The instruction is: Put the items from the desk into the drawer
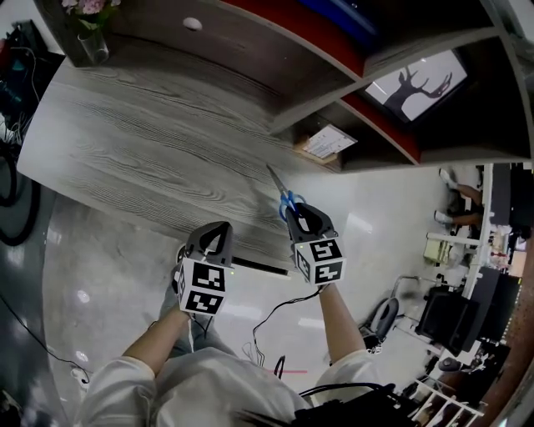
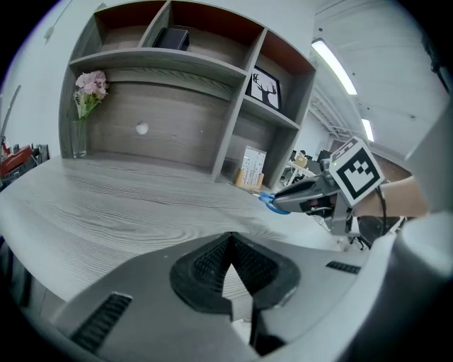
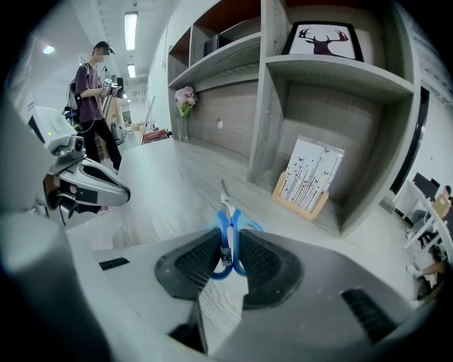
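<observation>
Blue-handled scissors (image 1: 284, 194) hang just above the grey wood desk (image 1: 142, 142) near its front right edge, blades pointing towards the shelves. My right gripper (image 1: 299, 213) is shut on the scissors' handles (image 3: 227, 244), with the blades (image 3: 224, 196) sticking out ahead. In the left gripper view the blue handles (image 2: 272, 203) show at the right gripper's tip. My left gripper (image 1: 219, 230) hovers at the desk's front edge, shut and empty (image 2: 230, 242). A drawer front with a white knob (image 1: 193, 23) sits closed in the back panel.
A vase of pink flowers (image 1: 90, 29) stands at the back left. A wooden card holder (image 1: 327, 143) sits in the lower right shelf bay, under a deer picture (image 1: 417, 83). A person (image 3: 92, 92) stands far off beyond the desk.
</observation>
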The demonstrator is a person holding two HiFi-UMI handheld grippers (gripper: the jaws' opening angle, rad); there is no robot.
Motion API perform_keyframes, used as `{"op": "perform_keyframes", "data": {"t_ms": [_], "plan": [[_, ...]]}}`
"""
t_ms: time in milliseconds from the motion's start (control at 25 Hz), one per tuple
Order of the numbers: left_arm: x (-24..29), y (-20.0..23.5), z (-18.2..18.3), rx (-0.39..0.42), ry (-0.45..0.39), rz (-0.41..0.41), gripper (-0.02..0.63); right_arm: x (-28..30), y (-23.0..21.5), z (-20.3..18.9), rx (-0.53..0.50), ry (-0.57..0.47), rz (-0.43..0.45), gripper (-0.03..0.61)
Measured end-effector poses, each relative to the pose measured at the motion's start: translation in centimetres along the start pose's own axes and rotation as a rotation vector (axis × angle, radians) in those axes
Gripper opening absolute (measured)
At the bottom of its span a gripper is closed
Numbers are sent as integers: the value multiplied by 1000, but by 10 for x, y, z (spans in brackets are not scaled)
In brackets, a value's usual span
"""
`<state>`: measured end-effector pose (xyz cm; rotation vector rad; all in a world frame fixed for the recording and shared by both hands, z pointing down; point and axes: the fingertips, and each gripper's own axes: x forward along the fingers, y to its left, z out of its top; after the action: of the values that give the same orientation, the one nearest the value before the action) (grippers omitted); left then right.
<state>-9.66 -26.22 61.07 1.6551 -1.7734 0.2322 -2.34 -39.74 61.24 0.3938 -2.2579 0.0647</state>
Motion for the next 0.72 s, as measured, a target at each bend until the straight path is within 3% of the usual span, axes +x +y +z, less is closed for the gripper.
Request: {"op": "perform_keyframes", "data": {"t_ms": [440, 720], "plan": [[-11, -28, 6, 42, -24, -30, -3, -38, 5, -10, 32, -26, -25, 80], [-23, -47, -8, 55, -15, -34, -3, -62, 13, -31, 43, -29, -35, 80]]}}
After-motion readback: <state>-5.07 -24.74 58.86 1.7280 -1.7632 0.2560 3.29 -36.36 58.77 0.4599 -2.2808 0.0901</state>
